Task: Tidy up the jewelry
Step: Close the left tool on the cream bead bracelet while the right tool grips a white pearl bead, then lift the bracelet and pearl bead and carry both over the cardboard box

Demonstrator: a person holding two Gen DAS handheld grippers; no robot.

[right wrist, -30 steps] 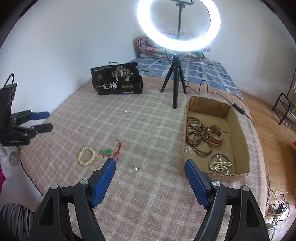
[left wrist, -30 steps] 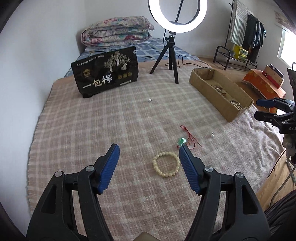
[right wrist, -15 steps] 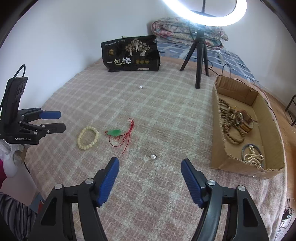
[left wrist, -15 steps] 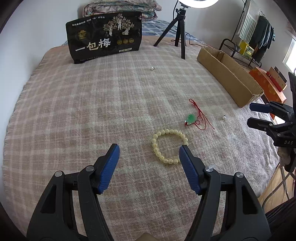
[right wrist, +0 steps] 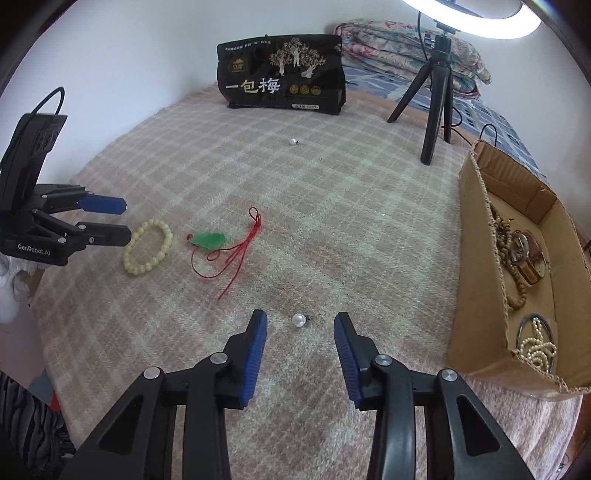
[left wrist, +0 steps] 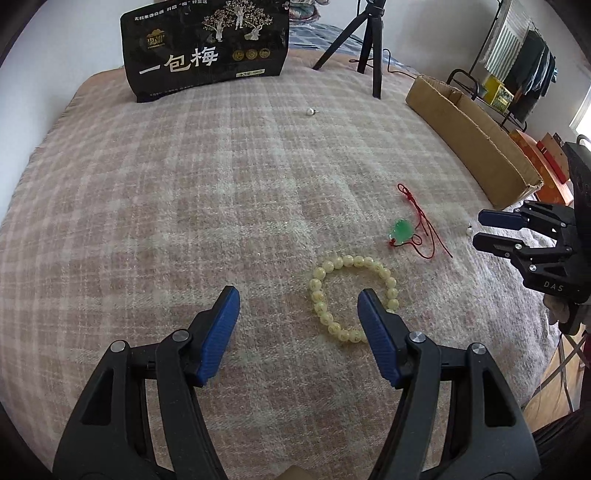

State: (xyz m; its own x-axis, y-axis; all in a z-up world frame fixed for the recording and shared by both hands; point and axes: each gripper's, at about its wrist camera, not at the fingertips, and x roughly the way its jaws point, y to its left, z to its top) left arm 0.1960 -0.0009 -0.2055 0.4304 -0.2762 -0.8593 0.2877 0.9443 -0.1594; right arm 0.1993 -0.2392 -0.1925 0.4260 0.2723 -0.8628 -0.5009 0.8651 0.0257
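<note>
Plaid blanket [right wrist: 369,192] covers bed; cardboard box [right wrist: 476,295] at edge; white walls.

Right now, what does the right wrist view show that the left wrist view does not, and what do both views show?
Only the right wrist view shows the inside of the cardboard box, with brown beads, a watch and a pearl strand. It also shows the ring light and the near pearl earring lying between the right gripper's jaws, which have just been closing without touching it.

Only the left wrist view shows the clothes rack.

Both show the cream bead bracelet, the green pendant on red cord, the far pearl and the black bag.
</note>
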